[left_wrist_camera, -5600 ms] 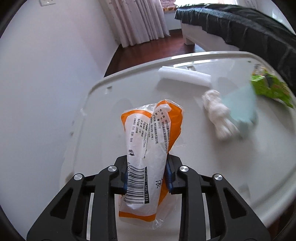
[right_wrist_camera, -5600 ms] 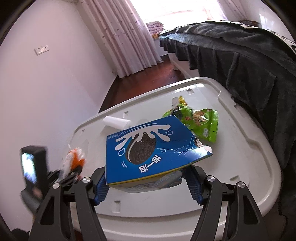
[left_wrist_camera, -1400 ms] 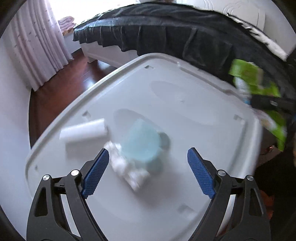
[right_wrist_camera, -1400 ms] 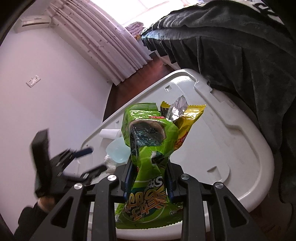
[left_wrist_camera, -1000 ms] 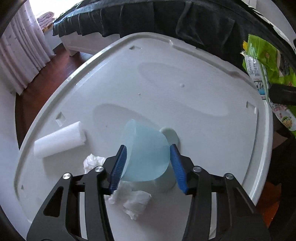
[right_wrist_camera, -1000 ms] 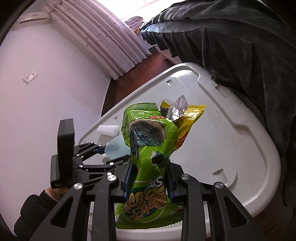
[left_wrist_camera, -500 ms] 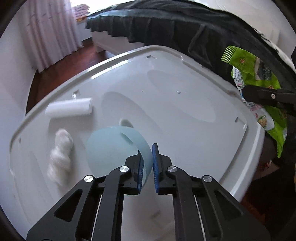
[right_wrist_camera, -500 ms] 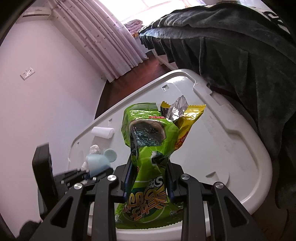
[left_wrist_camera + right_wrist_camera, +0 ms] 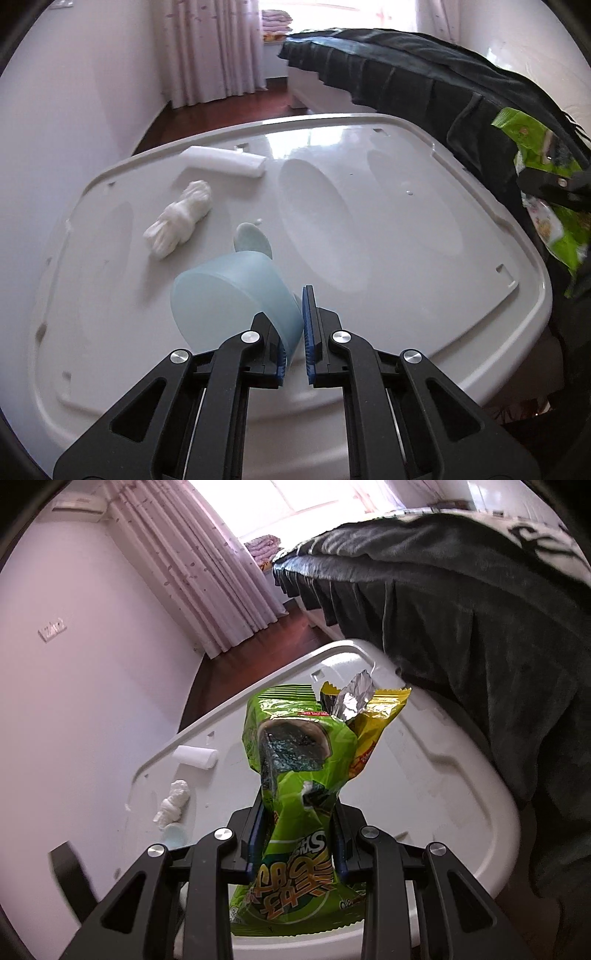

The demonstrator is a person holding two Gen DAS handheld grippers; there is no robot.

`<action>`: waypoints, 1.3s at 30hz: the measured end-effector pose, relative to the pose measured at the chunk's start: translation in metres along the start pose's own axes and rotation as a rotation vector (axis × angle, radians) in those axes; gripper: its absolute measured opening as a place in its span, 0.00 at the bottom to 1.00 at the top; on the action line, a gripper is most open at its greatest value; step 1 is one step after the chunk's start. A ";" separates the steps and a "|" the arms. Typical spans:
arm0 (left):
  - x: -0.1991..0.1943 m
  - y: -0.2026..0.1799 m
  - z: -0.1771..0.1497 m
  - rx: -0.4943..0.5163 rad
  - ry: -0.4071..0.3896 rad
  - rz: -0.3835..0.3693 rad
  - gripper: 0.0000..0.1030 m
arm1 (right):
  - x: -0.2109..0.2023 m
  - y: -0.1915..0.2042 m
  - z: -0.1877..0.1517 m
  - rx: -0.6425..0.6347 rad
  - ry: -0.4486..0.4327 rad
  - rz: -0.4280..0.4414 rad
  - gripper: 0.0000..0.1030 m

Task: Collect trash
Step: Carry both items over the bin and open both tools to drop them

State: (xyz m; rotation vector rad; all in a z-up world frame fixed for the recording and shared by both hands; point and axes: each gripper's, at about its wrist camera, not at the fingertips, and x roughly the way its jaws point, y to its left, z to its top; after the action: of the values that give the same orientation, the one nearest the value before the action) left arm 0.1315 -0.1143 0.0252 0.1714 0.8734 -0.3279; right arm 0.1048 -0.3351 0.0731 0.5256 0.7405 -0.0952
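1. My left tongs (image 9: 293,328), open around the blue cup (image 9: 236,295) a second ago, now pinch its wall, cup tilted above the desk (image 9: 406,229).
2. My right tongs (image 9: 297,834) still grip the green snack bag (image 9: 295,775).

The green snack bag (image 9: 295,812) hid much of the white lid (image 9: 461,794) behind it, and its small print was too tiny to read. A dark blurry shape (image 9: 70,875) at the left edge could not be made out. The black blanket (image 9: 424,85) ran off the picture's side.
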 end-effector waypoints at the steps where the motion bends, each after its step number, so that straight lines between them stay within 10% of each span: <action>1: -0.006 0.001 -0.003 -0.004 -0.003 0.011 0.07 | 0.000 0.002 0.000 -0.009 -0.005 -0.005 0.29; 14: -0.093 0.038 -0.063 -0.120 -0.007 0.147 0.07 | 0.004 0.031 -0.036 -0.192 0.017 -0.018 0.29; 25: -0.129 0.047 -0.148 -0.134 0.014 0.183 0.07 | -0.043 0.070 -0.146 -0.433 0.025 0.061 0.29; 39: -0.095 0.044 -0.210 -0.084 0.251 0.141 0.07 | -0.041 0.068 -0.241 -0.493 0.287 0.004 0.29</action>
State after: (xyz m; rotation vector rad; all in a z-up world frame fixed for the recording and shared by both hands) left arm -0.0614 0.0056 -0.0338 0.1975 1.1157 -0.1385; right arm -0.0564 -0.1623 -0.0194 0.0675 1.0050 0.1684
